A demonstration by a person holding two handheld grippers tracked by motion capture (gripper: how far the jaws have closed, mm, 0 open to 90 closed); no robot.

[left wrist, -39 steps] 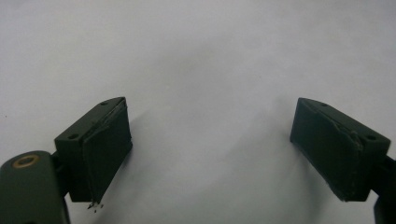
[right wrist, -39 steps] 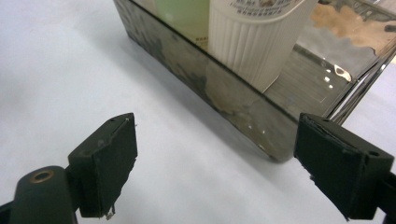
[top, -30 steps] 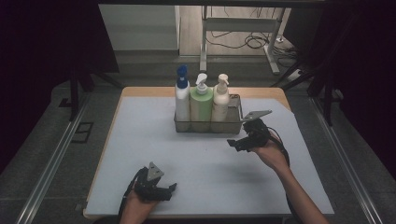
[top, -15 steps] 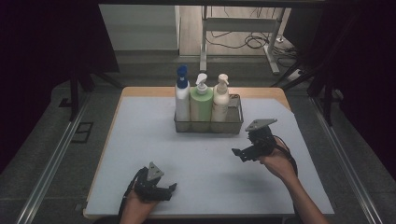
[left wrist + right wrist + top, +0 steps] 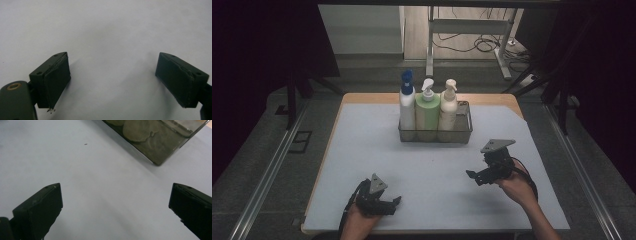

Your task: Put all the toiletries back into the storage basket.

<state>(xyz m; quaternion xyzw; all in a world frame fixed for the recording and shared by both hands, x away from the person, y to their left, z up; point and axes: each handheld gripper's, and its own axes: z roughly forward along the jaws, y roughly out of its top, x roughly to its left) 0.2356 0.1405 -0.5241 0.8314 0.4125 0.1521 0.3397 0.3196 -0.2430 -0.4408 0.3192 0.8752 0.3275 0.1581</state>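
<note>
A wire basket [image 5: 462,131] sits toward twelve o'clock on the pale worktop [image 5: 362,150], and three bottles stand upright in it, side by side and touching: a white bottle with a blue cap [image 5: 407,102] at the nine o'clock end, a green pump bottle [image 5: 427,112] in the middle, and a cream pump bottle [image 5: 448,107] next to it. The three o'clock end of the basket holds nothing that I can see from here.

The right claw [image 5: 473,176] hangs over the worktop at about four o'clock from the basket, near it but not touching, with its tips aimed toward nine o'clock. Its jaws stand wide apart with only bare worktop between them (the right gripper view makes that plain), and a corner of the basket [image 5: 160,147] shows beyond them at one o'clock.

The left claw [image 5: 393,204] rests low at the near edge, around seven o'clock from the basket and well apart from it. Its jaws are also spread, gripping nothing, just above the blank surface [image 5: 107,37].
</note>
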